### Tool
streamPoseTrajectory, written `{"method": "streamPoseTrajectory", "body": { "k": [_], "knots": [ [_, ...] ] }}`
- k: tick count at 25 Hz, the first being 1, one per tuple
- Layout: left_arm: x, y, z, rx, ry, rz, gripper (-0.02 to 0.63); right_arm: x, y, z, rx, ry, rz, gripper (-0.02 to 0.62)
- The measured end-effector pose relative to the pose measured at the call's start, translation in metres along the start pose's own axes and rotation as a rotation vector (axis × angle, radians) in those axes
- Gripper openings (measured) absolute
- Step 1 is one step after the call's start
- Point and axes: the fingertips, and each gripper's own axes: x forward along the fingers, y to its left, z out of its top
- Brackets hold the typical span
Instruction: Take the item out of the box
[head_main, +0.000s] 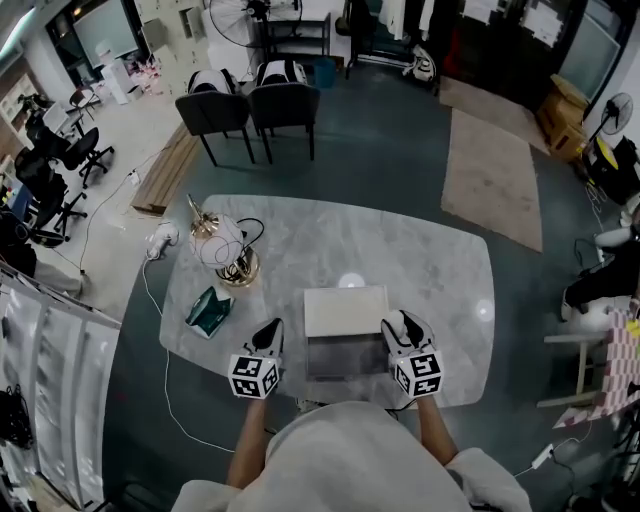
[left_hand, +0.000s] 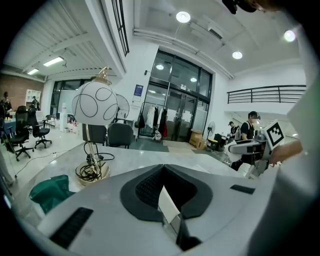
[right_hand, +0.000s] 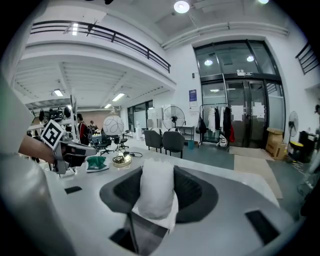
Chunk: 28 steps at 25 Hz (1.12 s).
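At the far left of the marble surface (head_main: 430, 260) stands a lamp (head_main: 222, 246) with a round white shade and a brass base, its cable coiled at the foot. Near it, toward the person, lies a crumpled green cloth (head_main: 210, 310). Next comes the left gripper (head_main: 268, 338), held just beside the box's left side but apart from it. In the left gripper view its dark pads meet at the tips and nothing is clamped between them. Only a sliver of white and grey shows through the slit, which looks like the box beyond. The box (head_main: 345, 358) sits at the near edge of the surface between the two grippers. It is open, its white lid (head_main: 345, 310) folded back flat on the far side and its grey inside facing up. At the box's right edge is the right gripper (head_main: 402, 328), closed on a soft white pouch (right_hand: 157, 187). In the right gripper view the pouch stands upright between the pads, its top reaching past the jaw tips, with the grey inside of the box below it.
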Motion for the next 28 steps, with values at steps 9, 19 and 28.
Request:
{"method": "streamPoseTrajectory", "body": {
  "k": [9, 19, 28],
  "knots": [
    [0.0, -0.003, 0.0, 0.0, 0.004, 0.002, 0.014, -0.007, -0.011, -0.008, 0.026, 0.011, -0.03, 0.179],
    [0.002, -0.004, -0.002, -0.002, 0.005, -0.003, 0.014, -0.002, -0.004, -0.015, 0.019, 0.029, -0.009, 0.179],
    [0.002, -0.005, -0.001, -0.003, 0.005, -0.003, 0.014, 0.001, 0.003, -0.014, 0.015, 0.034, 0.012, 0.179]
  ]
}}
